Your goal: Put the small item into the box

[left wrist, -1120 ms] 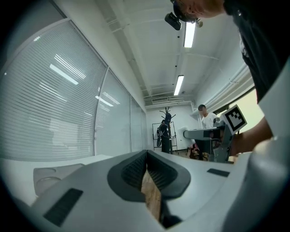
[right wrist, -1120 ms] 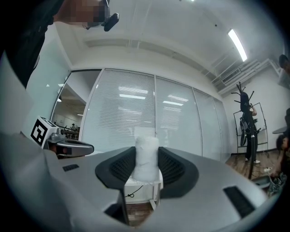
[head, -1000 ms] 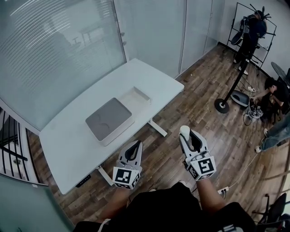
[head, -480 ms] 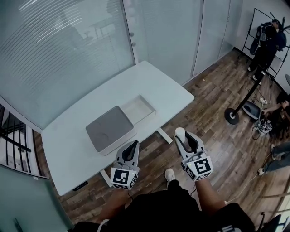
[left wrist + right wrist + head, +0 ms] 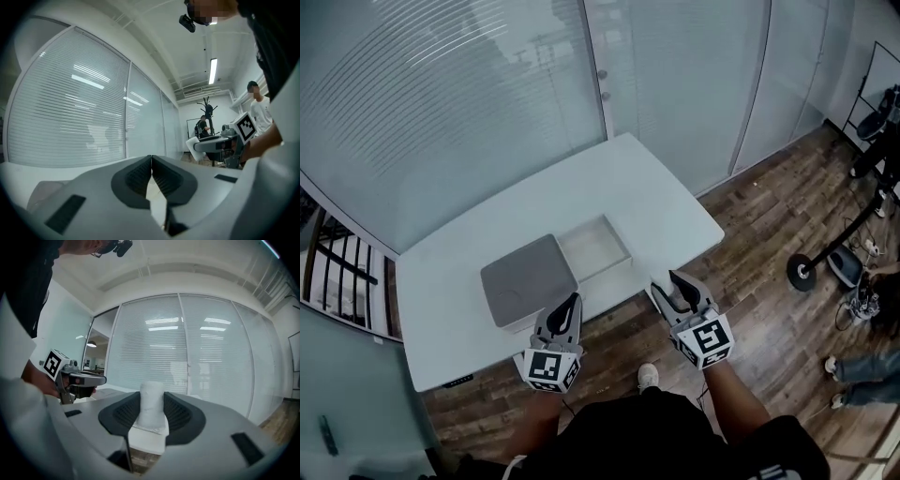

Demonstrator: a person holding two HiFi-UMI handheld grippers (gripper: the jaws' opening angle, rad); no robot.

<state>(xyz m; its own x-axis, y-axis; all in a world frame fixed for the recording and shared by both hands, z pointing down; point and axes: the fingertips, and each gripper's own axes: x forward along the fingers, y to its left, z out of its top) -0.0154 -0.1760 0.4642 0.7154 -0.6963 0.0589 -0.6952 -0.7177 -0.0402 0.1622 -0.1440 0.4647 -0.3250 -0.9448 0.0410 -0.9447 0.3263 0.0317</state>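
**Item in hand, box not yet reached**

My right gripper (image 5: 151, 412) is clamped on the item (image 5: 151, 392). Both pads press its sides and it stands upright between them. My left gripper (image 5: 151, 168) is closed on nothing, its jaws meeting tip to tip. I hold both grippers low in front of me, off the near edge of the table (image 5: 609, 183) and over the wooden floor.

As I judge it, the pick-up is done and the carry is under way. What is left is to bring the item over the table, lower it into the box (image 5: 598, 246) and let go. The box sits open near the table's near edge, and I see nothing inside it. A flat grey piece (image 5: 528, 279), perhaps its lid, lies against its left side. The box is just ahead and to the left of my right gripper, so the reach looks short.

The item is small, plain white and matt. It is a short column with a rounded top, and a wider, flatter white part sits below it between the pads. I cannot tell what it is made of.
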